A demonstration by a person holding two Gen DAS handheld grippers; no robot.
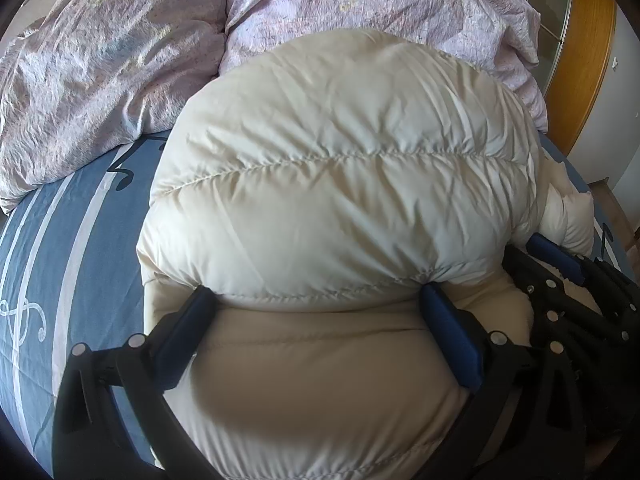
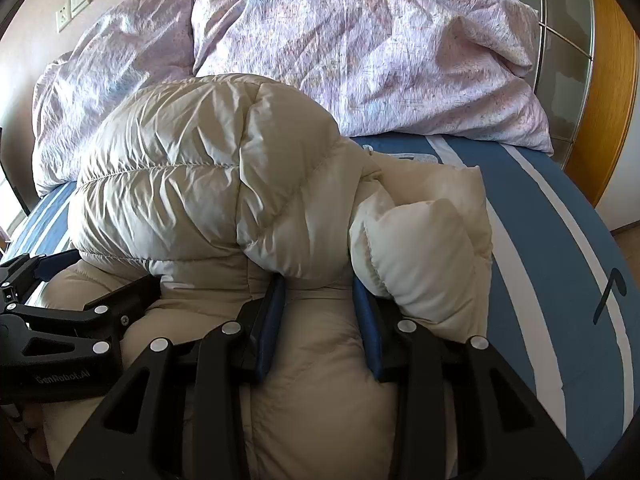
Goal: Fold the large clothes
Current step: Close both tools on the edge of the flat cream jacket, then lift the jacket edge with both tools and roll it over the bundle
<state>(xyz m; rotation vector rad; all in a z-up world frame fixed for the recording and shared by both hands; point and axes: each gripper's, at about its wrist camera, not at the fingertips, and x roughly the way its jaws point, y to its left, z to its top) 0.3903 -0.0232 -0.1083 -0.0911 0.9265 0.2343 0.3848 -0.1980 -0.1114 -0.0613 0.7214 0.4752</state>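
Although it is bulky, the cream down jacket [image 1: 344, 184] already lies bunched into a thick bundle on the bed [image 1: 72, 248], its quilted upper layer doubled over the smoother lower part. A loose puffy end, perhaps a sleeve or collar [image 2: 424, 248], sticks out on the right side. The left hand-held gripper [image 1: 320, 300] has its jaws wide apart, pressed into the seam under the folded layer with nothing pinched between them. The right hand-held gripper [image 2: 320, 296] sits narrower, with a ridge of jacket fabric between its blue pads; whether it truly clamps I cannot tell. By my reading, the fold is mid-way, and next the stray end needs tucking in and the puffy bundle pressing flat. Behind lies a rumpled lilac duvet [image 2: 360, 48].
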